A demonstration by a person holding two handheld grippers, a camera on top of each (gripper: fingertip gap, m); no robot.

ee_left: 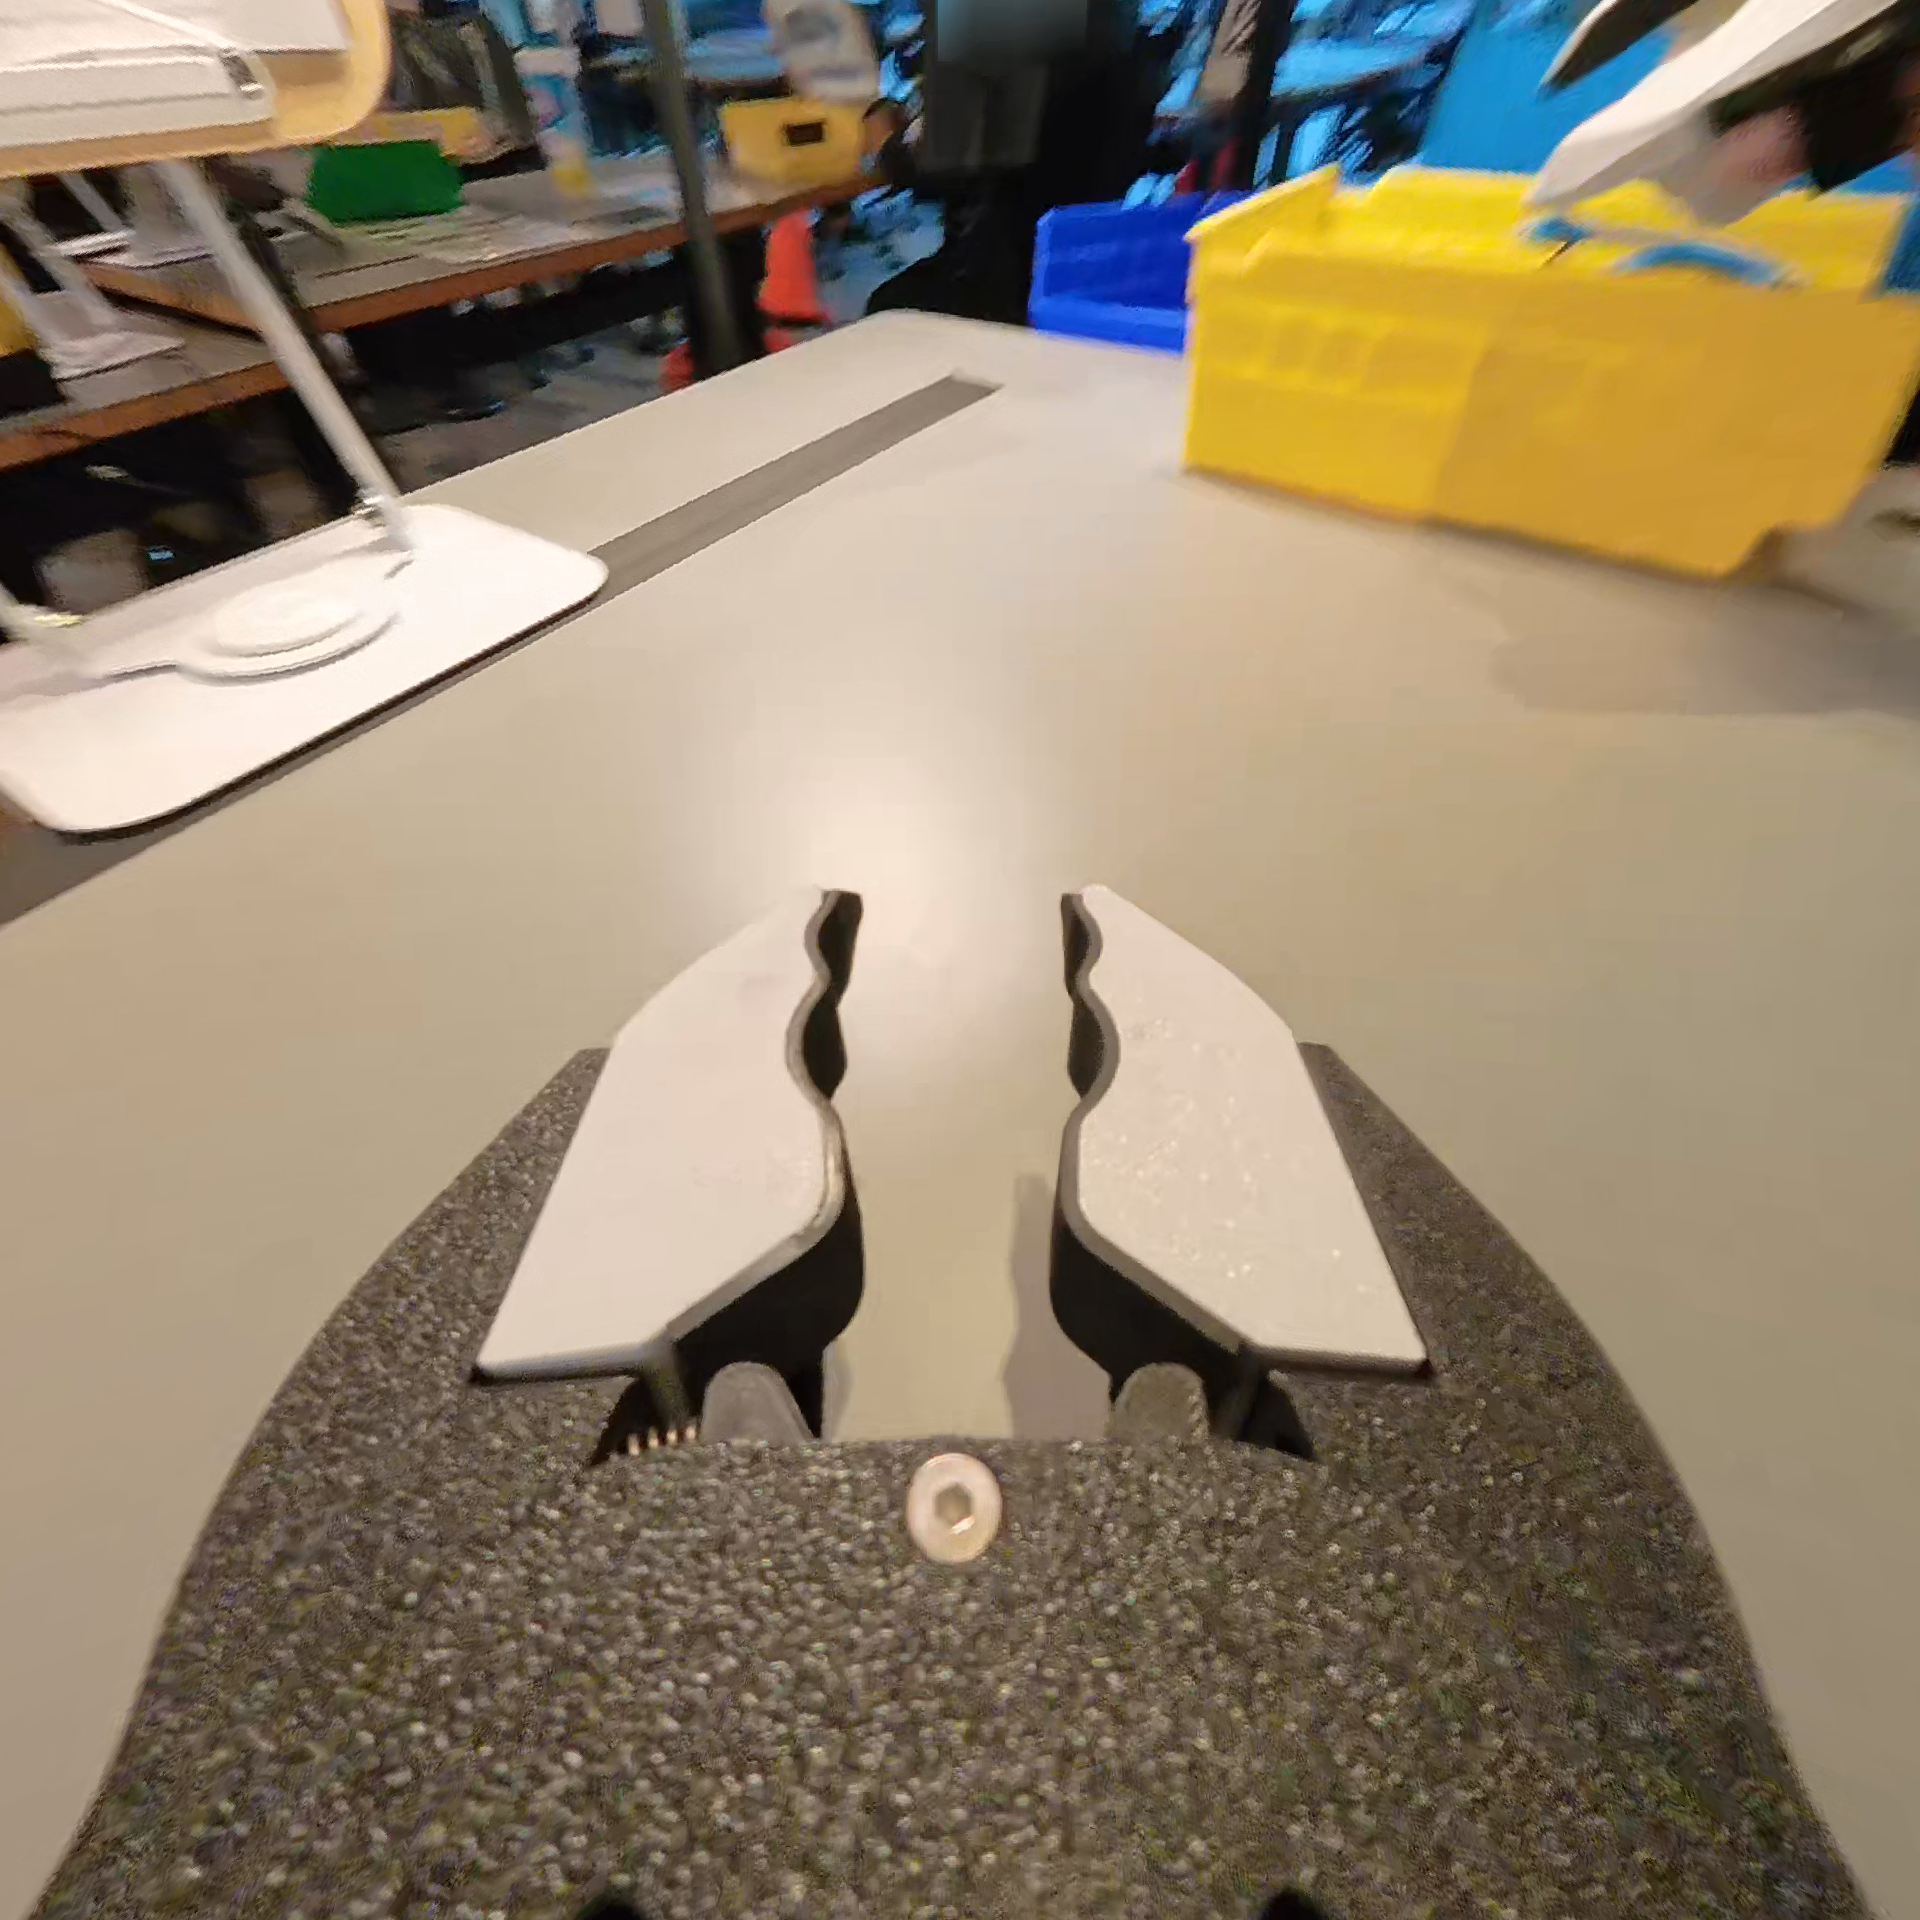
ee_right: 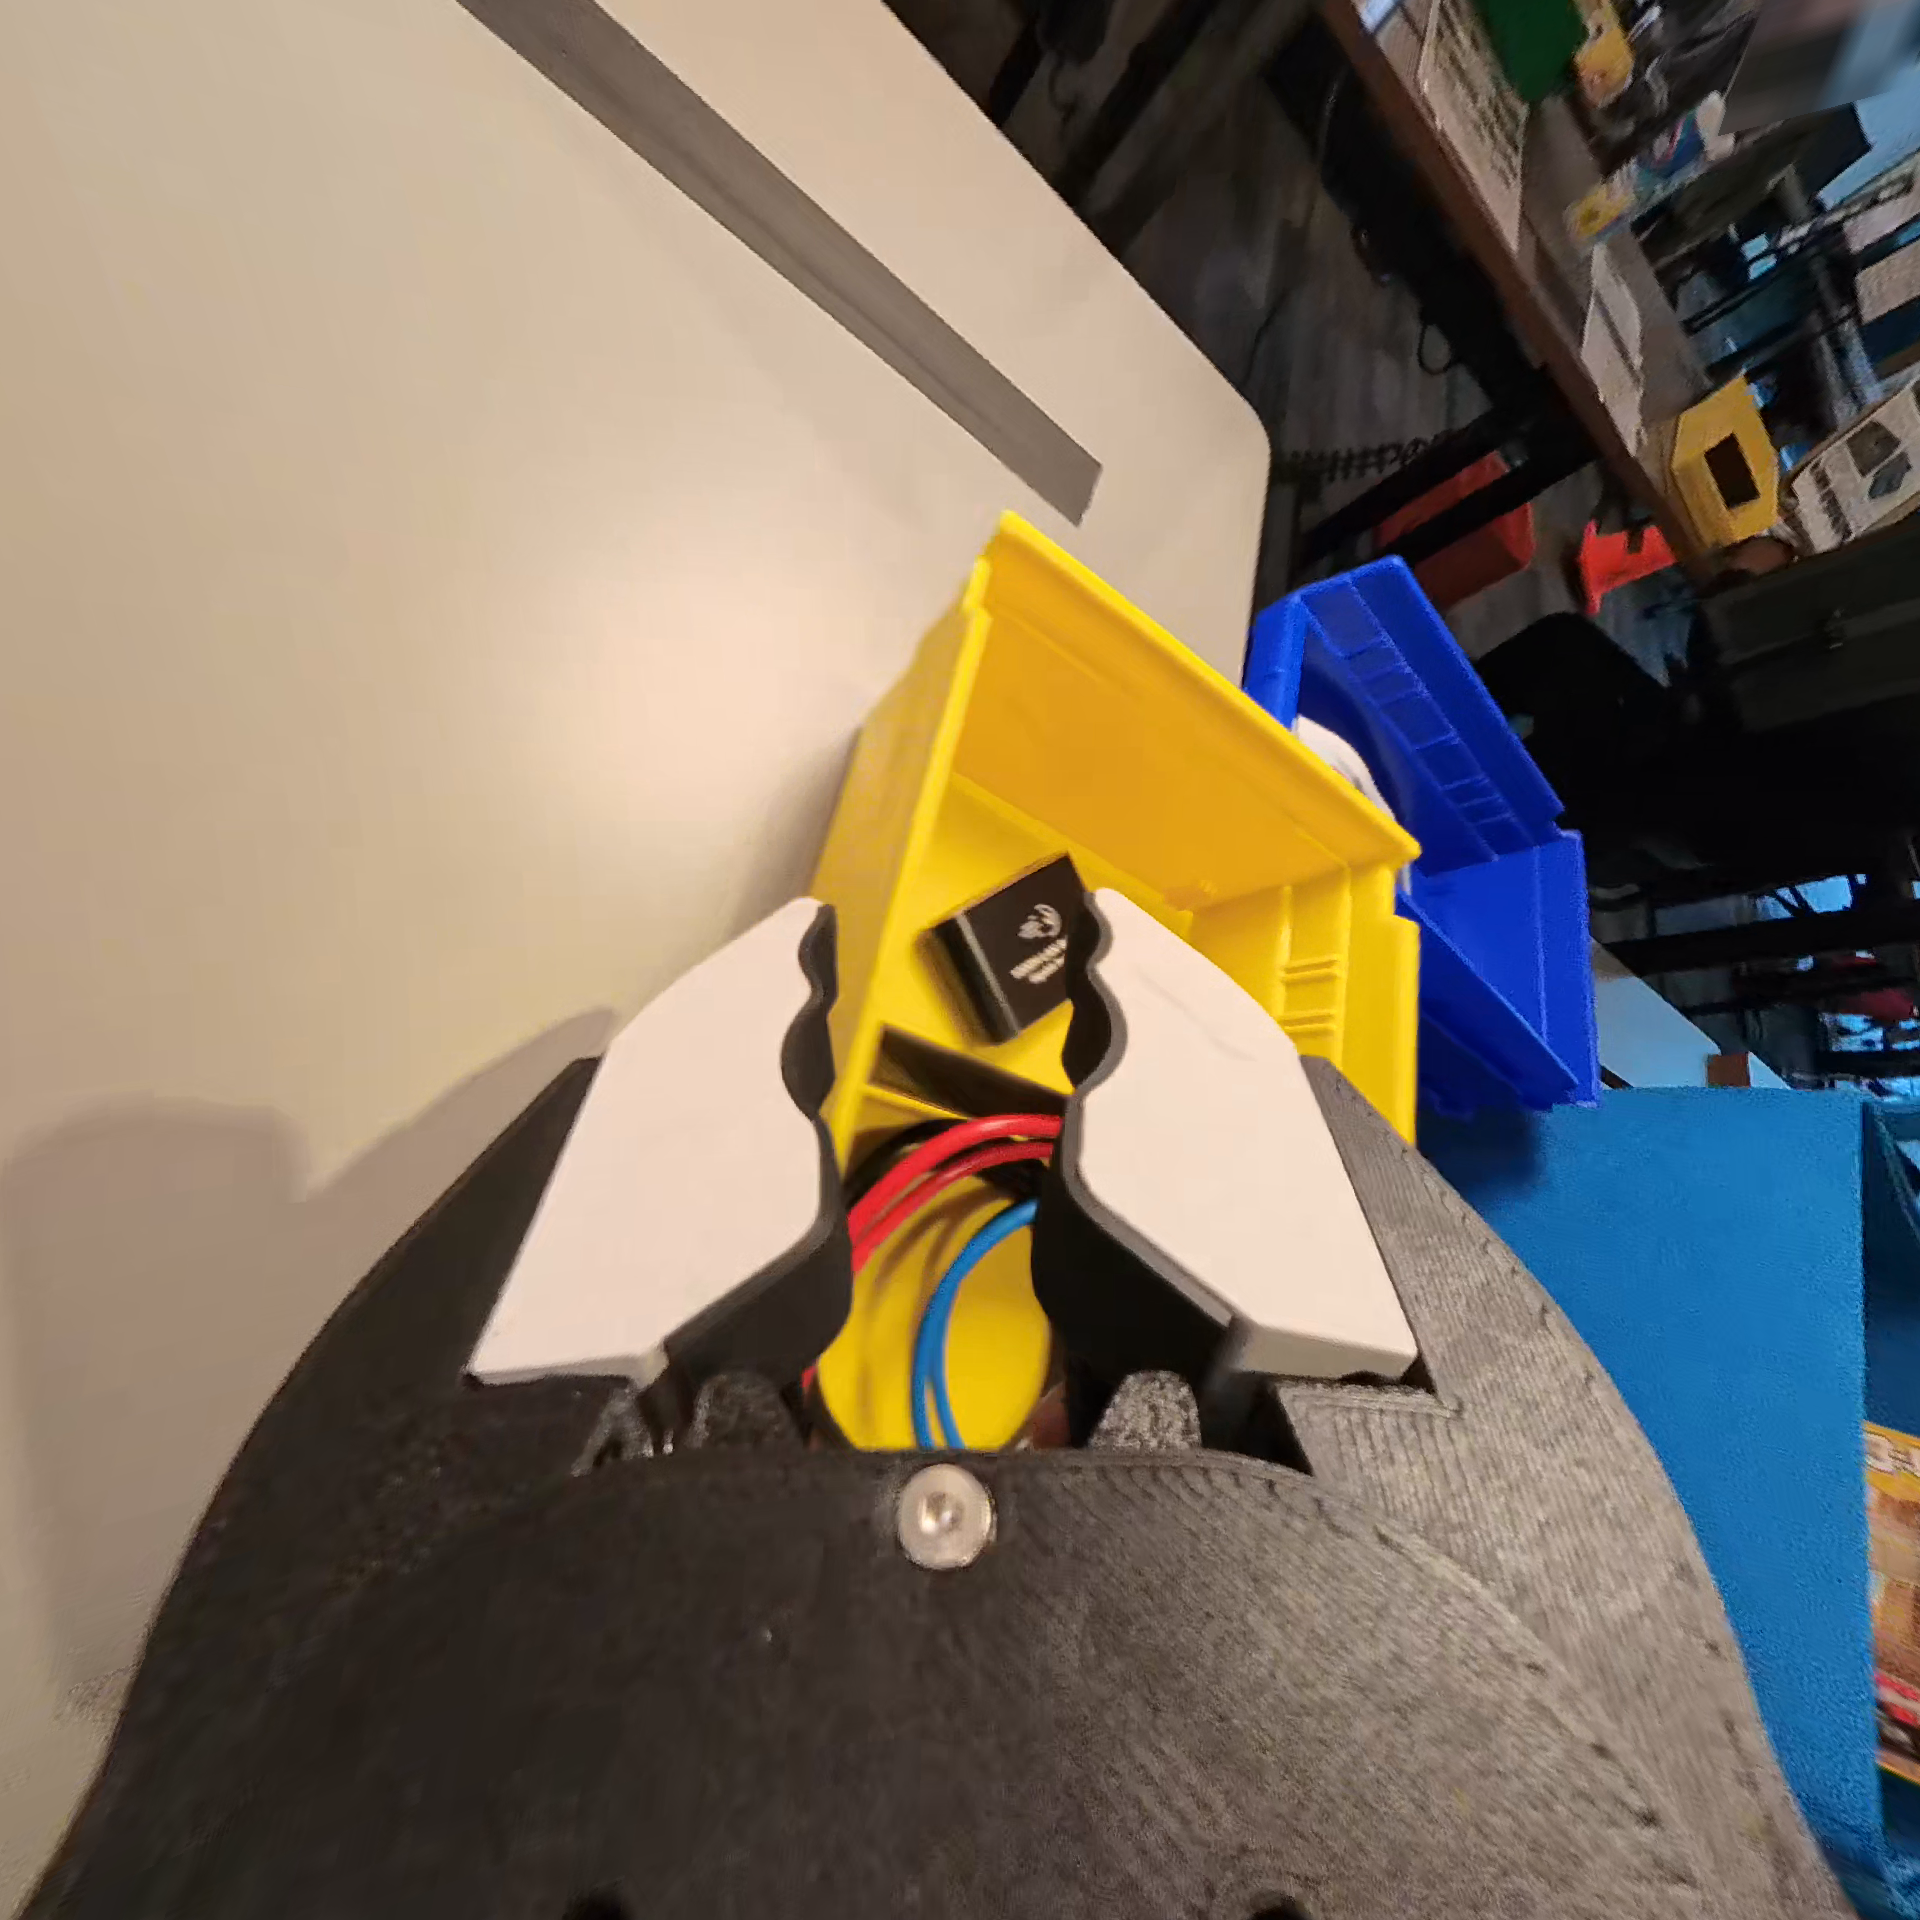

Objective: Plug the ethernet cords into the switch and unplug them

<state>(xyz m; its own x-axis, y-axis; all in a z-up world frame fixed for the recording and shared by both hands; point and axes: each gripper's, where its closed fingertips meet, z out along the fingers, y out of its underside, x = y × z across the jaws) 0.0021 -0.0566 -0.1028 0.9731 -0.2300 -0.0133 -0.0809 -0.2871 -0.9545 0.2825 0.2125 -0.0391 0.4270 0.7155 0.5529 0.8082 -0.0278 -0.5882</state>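
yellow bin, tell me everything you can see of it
The yellow bin is an open-topped storage bin of glossy moulded plastic with a ribbed wall and a thick lipped rim. It stands on the beige table near the edge, beside a blue bin. Inside lie a small black box and looped red cords and blue cords. The right gripper hangs over its opening, fingers open.

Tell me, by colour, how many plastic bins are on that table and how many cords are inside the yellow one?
Yellow bin: 1
Blue bin: 1
Red cords: 2
Blue cords: 2
Total: 6 things, counting only what shows between the right gripper fingers; more cords may be hidden beneath them.
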